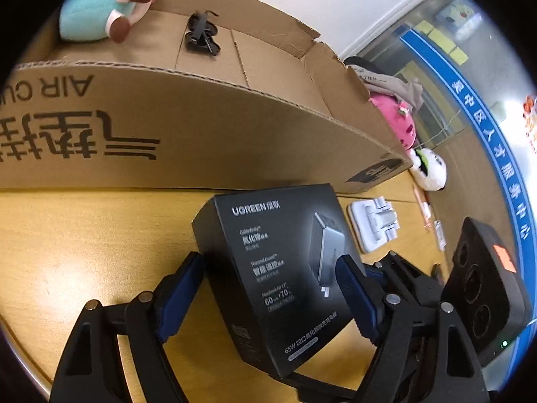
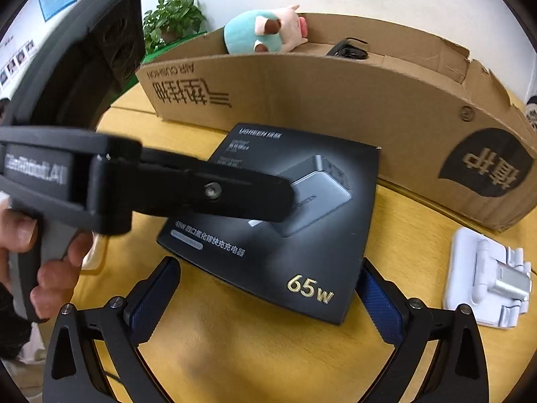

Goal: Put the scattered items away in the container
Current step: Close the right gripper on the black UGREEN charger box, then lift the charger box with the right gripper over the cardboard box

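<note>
A black UGREEN charger box (image 1: 278, 268) lies flat on the yellow table, just in front of the big cardboard container (image 1: 201, 127). My left gripper (image 1: 270, 263) straddles the charger box, its blue pads (image 1: 181, 299) close beside the two sides; I see no firm press. In the right wrist view one left finger (image 2: 214, 188) reaches over the charger box (image 2: 302, 221). My right gripper (image 2: 268, 265) stands open at the box's near edge, holding nothing. Inside the container (image 2: 335, 100) lie a teal-and-pink plush pig (image 1: 100, 10) and black glasses (image 1: 201, 35).
A white folding phone stand (image 2: 486, 275) lies on the table to the right of the charger box. Pink and white plush toys (image 1: 402, 124) sit past the container's right end. A person's hand (image 2: 50, 268) holds the left tool's handle. A potted plant (image 2: 171, 16) stands behind.
</note>
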The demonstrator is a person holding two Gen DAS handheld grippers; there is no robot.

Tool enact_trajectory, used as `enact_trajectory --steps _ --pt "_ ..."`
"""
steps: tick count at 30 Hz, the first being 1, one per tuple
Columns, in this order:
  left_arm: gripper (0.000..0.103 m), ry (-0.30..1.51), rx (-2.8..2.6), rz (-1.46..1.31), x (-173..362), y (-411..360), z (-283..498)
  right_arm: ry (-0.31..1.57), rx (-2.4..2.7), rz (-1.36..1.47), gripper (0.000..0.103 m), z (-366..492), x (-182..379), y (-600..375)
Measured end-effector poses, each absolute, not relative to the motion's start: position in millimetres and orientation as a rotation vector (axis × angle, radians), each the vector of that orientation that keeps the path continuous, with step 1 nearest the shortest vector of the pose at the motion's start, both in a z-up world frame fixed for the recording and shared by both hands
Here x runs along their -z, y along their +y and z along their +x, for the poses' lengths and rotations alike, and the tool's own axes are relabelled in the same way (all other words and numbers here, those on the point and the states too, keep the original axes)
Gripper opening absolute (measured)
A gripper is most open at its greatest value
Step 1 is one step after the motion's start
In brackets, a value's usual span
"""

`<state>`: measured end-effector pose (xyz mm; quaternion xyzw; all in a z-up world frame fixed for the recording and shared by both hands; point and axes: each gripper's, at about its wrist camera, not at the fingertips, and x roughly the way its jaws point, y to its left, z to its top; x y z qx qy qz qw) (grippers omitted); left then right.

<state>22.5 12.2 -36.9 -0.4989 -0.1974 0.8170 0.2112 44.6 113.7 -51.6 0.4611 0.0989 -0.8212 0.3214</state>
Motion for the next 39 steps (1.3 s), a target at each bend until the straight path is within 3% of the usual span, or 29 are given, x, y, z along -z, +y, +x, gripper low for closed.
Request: enact_trajectory --steps 14,24,39 --pt "0.078 -0.563 -2.346 -1.285 19.2 6.4 49.4 0.273 2.340 1.137 0.100 74.6 39.5 94.4" --pt "0.078 -0.433 -2.495 -1.054 -67.4 5.7 59.1 0.284 2.452 0.917 0.100 99.6 -37.3 84.2" --pt "0.078 -0.300 -2.578 -0.748 -182.8 11.7 12.3 0.316 2.582 0.623 0.100 55.4 -149.4 73.6"
